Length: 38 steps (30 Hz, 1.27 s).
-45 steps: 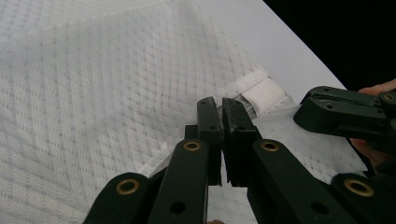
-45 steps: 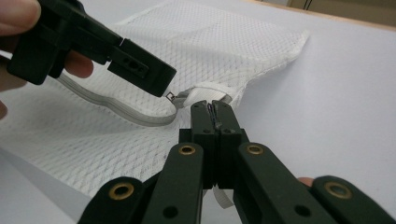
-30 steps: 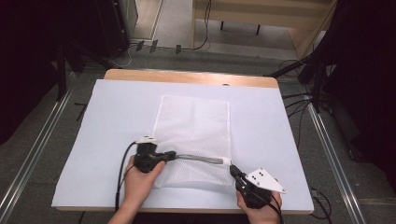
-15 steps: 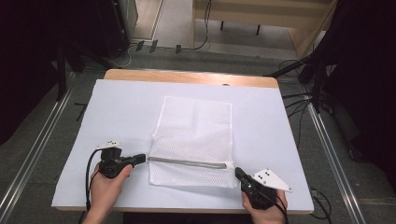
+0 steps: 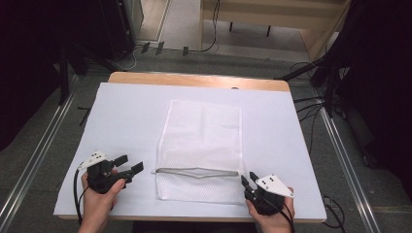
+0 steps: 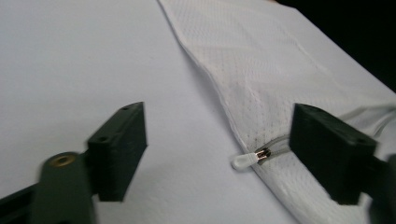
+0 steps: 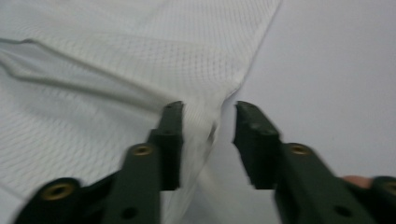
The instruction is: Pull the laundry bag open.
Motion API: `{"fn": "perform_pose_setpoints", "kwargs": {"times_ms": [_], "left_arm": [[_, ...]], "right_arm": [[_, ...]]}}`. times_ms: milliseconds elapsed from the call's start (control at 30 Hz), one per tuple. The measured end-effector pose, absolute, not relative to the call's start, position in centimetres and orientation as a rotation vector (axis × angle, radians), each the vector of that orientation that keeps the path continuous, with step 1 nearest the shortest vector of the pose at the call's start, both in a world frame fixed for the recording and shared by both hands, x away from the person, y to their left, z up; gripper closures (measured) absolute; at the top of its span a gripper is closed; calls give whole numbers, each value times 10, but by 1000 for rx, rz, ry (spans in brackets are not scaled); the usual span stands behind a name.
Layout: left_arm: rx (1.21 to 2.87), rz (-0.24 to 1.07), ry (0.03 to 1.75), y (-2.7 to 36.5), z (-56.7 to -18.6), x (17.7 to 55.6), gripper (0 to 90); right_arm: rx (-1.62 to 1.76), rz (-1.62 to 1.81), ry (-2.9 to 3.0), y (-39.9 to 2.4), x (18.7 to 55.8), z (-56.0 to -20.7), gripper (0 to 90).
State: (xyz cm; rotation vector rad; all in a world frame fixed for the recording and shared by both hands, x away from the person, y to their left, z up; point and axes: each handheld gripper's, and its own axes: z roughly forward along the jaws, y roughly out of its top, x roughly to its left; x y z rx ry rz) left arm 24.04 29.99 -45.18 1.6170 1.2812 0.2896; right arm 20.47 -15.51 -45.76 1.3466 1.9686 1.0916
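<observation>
The high view looks forward and down from above the person's side, taking in the whole white table cover [image 5: 126,111] from some way off. The left gripper view sits close and low over the cover, facing the white mesh bag [image 6: 299,70] from its left edge. The right gripper view looks equally close along the bag's right edge [image 7: 140,56]. All three share the bag and the cover around it.

A wooden table [image 5: 194,79] carries a white sheet [image 5: 121,116], and a white mesh bag [image 5: 204,141] lies flat on it.
</observation>
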Motion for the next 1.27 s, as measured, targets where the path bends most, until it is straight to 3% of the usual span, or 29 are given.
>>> {"fn": "perform_pose_setpoints", "kwargs": {"times_ms": [100, 200, 300, 467, 533, 933, 1067, 1267], "left_arm": [[1621, 319, 1270, 306, -448, 235, 138], [1613, 268, 1189, 310, -448, 231, 135], [1631, 330, 1148, 312, -445, 226, 111], [1665, 416, 1143, 318, -443, 220, 43], [1666, 396, 1109, 323, -444, 218, 0], [1693, 544, 1147, 349, -442, 205, 0], [1673, 534, 1176, 356, -444, 206, 0], [1675, 551, 1171, 355, -445, 209, 0]], "right_arm": [[1373, 1088, 1989, -162, 208, -461, 428], [1363, 1141, 1998, -170, 208, -459, 372], [1377, 1208, 1963, -191, 209, -451, 253], [1395, 1247, 1942, -214, 213, -447, 156], [1412, 1215, 1933, -221, 216, -449, 156], [1410, 1160, 1870, -280, 227, -459, 151], [1482, 1168, 1805, -304, 229, -461, 155], [1479, 1177, 1807, -303, 231, -461, 151]]}}
